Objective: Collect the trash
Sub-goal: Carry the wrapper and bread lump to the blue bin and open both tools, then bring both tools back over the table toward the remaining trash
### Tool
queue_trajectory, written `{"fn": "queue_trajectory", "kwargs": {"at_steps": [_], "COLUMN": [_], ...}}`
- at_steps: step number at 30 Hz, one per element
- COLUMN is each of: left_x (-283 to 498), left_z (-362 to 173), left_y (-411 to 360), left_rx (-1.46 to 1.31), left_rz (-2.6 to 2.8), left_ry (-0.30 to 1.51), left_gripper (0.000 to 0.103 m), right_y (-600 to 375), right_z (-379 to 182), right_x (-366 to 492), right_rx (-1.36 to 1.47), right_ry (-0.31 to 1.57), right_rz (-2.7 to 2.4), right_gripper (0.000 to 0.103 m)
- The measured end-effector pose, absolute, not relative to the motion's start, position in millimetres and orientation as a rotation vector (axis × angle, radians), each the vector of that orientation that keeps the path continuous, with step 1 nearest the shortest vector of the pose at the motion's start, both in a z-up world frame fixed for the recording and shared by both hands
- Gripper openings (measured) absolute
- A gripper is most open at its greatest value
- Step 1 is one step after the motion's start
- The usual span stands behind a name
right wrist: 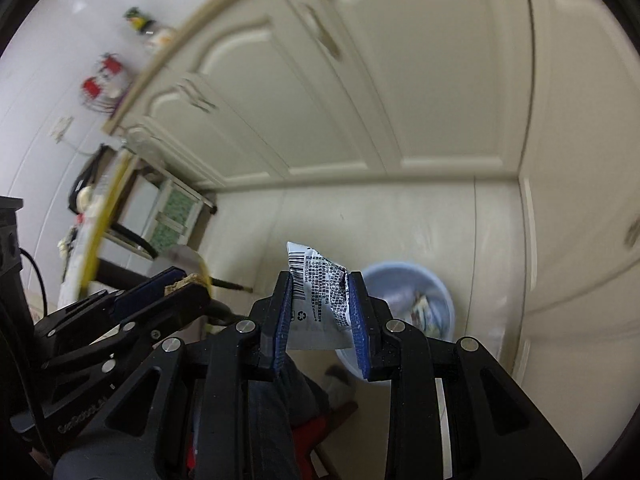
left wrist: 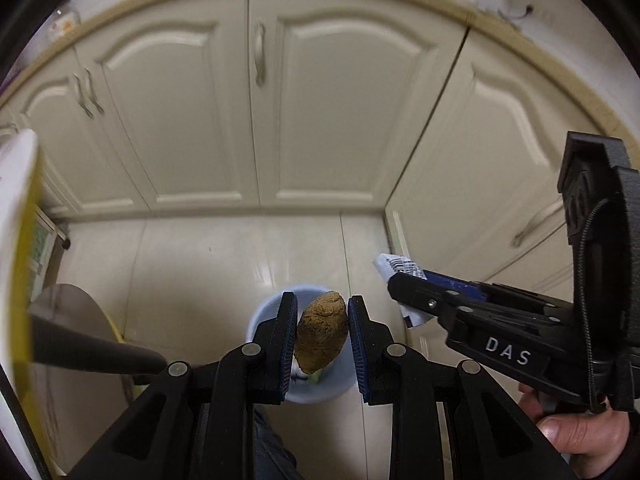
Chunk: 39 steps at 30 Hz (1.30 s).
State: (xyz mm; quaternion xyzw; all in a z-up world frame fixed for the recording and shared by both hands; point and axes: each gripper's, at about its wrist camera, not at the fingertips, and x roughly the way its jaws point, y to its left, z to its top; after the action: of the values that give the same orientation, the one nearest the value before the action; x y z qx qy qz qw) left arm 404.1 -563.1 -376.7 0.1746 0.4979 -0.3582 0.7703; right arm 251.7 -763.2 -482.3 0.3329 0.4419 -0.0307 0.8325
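Above the pale blue bin on the tiled kitchen floor, the left gripper has its jaws closed to a narrow gap around a brown lump of trash, rough and crumbly in look, pinched across its middle by the blue pads, with the bin's mouth directly beneath it. Beside it, the right gripper is clamped on a crumpled white wrapper printed with a barcode and small text, its top sticking up past the fingertips; from the right wrist view the bin sits slightly right of and below this gripper, already holding some scraps. By its look, the lump is probably light but brittle, so a firm squeeze might break it, and a hold across its widest part, as now, seems safest. As thin, soft film, the wrapper should weigh almost nothing, will fold instead of resisting, and may cling to a pad on release; gripping through its bunched middle gives the surest hold. Cream cabinet doors stand behind the bin
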Motion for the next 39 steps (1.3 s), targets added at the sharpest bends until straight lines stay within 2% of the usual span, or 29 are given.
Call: {"fn": "queue_trajectory", "kwargs": {"at_steps": [3, 6, 11, 13, 15, 18, 19, 27, 39], "left_x": [415.9, 431.4, 446.3, 446.4, 446.7, 439.6, 434.1, 403.6, 367.7], "left_z": [-399.7, -414.6, -422.2, -422.4, -423.5, -421.0, -419.7, -382.3, -272.5], "left_y": [-583.7, -593.6, -606.1, -604.5, -605.1, -603.0, -601.3, -590.6, -486.6], "left_rx": [0.395, 0.398, 0.401, 0.402, 0.409, 0.418, 0.421, 0.435, 0.276], "left_rz": [-0.768, -0.753, -0.722, -0.703, -0.689, -0.680, -0.680, -0.705, -0.713], "left_ry": [1.121, 1.153, 1.150, 1.141, 1.136, 1.124, 1.117, 1.016, 0.782], "left_gripper": [0.023, 0.028, 0.070, 0.076, 0.077, 0.078, 0.078, 0.080, 0.080], "right_y": [-770.8, -775.6, -779.5, -780.6, -782.2, -784.6, -786.2, -785.7, -753.9], "right_z": [-508.4, -529.6, -551.8, -556.3, -557.6, -554.8, -553.5, -518.4, -386.4], "right_x": [254.1, 259.0, 260.0, 260.7, 261.1, 259.1, 257.2, 250.5, 244.7], "right_rx": [0.754, 0.807, 0.858, 0.869, 0.880, 0.897, 0.899, 0.844, 0.718], "right_ry": [0.974, 0.999, 1.023, 1.028, 1.027, 1.021, 1.020, 1.013, 0.798], "right_rz": [-0.072, -0.064, -0.081, -0.090, -0.103, -0.132, -0.155, -0.238, -0.230], "right_gripper": [0.027, 0.033, 0.045, 0.060, 0.070, 0.099, 0.103, 0.103, 0.103]}}
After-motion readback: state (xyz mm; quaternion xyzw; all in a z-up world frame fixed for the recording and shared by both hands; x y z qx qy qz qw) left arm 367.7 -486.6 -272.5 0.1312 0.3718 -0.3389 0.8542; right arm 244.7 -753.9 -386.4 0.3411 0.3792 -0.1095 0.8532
